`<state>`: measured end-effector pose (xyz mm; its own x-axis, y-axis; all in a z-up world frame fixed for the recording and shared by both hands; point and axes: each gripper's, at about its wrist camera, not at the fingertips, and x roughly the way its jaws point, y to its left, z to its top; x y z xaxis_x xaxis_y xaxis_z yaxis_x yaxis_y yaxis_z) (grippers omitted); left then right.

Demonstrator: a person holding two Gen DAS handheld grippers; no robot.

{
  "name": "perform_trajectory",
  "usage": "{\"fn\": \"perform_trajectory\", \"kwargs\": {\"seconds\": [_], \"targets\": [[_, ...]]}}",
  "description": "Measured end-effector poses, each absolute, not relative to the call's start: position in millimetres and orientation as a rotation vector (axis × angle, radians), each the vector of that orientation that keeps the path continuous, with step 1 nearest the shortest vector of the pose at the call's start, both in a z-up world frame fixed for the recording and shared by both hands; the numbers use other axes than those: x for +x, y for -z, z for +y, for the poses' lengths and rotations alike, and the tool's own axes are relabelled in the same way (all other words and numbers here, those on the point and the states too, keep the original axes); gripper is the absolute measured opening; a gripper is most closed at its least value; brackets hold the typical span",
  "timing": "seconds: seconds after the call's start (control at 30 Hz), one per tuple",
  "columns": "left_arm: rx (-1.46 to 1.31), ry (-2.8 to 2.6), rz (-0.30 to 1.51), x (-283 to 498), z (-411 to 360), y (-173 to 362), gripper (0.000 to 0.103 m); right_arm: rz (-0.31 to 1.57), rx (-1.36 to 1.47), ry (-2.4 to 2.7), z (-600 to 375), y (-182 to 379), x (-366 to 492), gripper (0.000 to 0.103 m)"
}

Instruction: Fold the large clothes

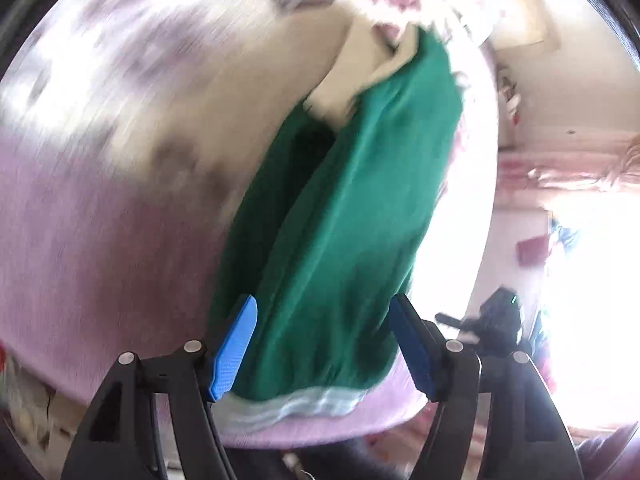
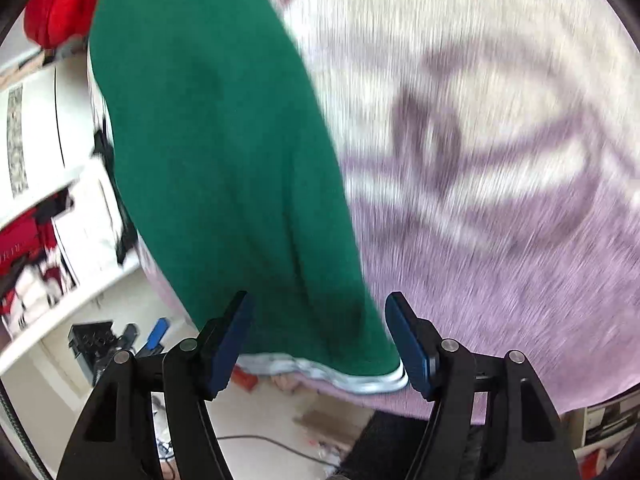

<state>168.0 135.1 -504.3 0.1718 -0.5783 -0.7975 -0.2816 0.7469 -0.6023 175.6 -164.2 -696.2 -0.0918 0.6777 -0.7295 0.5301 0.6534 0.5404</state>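
Daylight, bright. Window glare (image 1: 580,280) burns white right of my fingers. Ahead of them, bedcover (image 2: 480,140) streaks with motion blur. Fisheye rims dark.

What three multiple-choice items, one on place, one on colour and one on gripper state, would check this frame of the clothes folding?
1. Where does the green garment lie?
A. On the lilac patterned blanket
B. On the floor
C. On a white shelf

2. What colour is the band along the garment's near hem?
A. Red
B. Black
C. Pale white-blue

3. How do the jaws of the left gripper and right gripper stand?
A. Both shut on the garment
B. Both open, pads off the cloth
C. One open, one shut

Key: 1 A, the blanket shows beside and under the garment in both views. 2 C, a light stripe edges the hem. 3 B, each wrist view shows blue pads spread apart, the hem lying flat beyond them.
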Motion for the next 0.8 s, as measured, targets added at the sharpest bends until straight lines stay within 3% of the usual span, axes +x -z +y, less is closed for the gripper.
{"fn": "perform_trajectory", "kwargs": {"seconds": [0.17,0.3,0.33,0.37,0.43,0.57,0.8], "targets": [[-0.626,0.287,1.351,279,90,522,0.066,1.612,0.988,-0.163,-194,686,257,0.071],[-0.436,0.221,1.434,341,47,576,0.064,1.555,0.968,-0.179,-196,684,320,0.071],[-0.401,0.204,1.425,344,42,584,0.052,1.550,0.968,-0.182,-189,683,328,0.071],[-0.375,0.207,1.404,344,38,584,0.024,1.550,0.972,-0.190,-188,683,335,0.071],[-0.377,0.185,1.341,335,41,575,0.016,1.558,0.979,-0.208,-189,690,346,0.071],[-0.478,0.134,1.226,311,80,549,0.014,1.606,0.966,-0.197,-214,709,347,0.071],[-0.727,0.067,1.296,308,111,591,0.017,1.649,0.996,-0.170,-240,728,335,0.071]]}}
